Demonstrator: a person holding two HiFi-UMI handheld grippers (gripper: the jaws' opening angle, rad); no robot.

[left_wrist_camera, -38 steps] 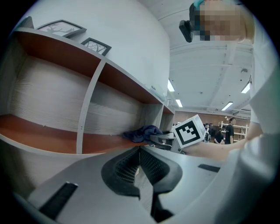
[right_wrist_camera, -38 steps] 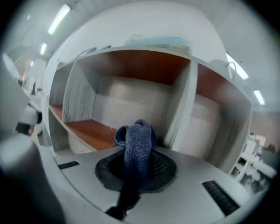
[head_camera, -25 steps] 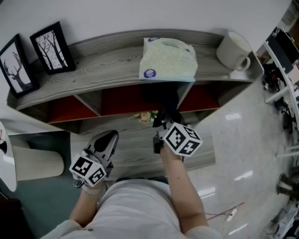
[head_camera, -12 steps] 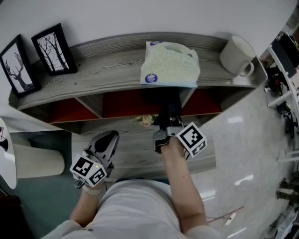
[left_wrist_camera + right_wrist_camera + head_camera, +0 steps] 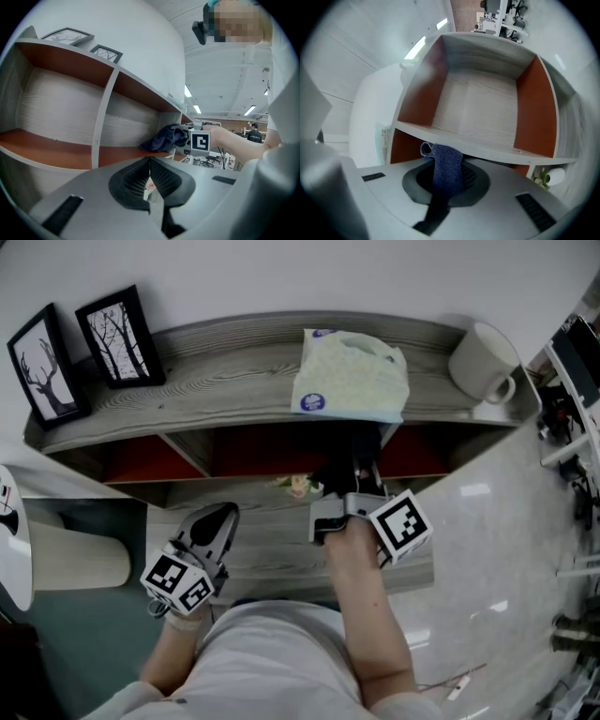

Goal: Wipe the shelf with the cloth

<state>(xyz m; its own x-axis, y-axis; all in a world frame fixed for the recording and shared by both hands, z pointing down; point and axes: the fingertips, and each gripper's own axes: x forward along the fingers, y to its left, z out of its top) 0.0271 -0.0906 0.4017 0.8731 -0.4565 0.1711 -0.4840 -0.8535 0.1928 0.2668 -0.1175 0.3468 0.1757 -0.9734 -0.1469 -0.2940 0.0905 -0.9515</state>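
You are holding the left gripper (image 5: 214,526) back in front of the shelf (image 5: 234,381), its fingers pressed together and empty, likely out of the way. The right gripper (image 5: 446,187) is pinching the dark blue cloth (image 5: 446,161) at the shelf's middle compartment, seemingly for wiping inside. On the shelf's top, the round sticker on the packet (image 5: 352,381) is too small to read.

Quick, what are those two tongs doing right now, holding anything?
Left tongs: closed, empty.
Right tongs: closed on the dark blue cloth.
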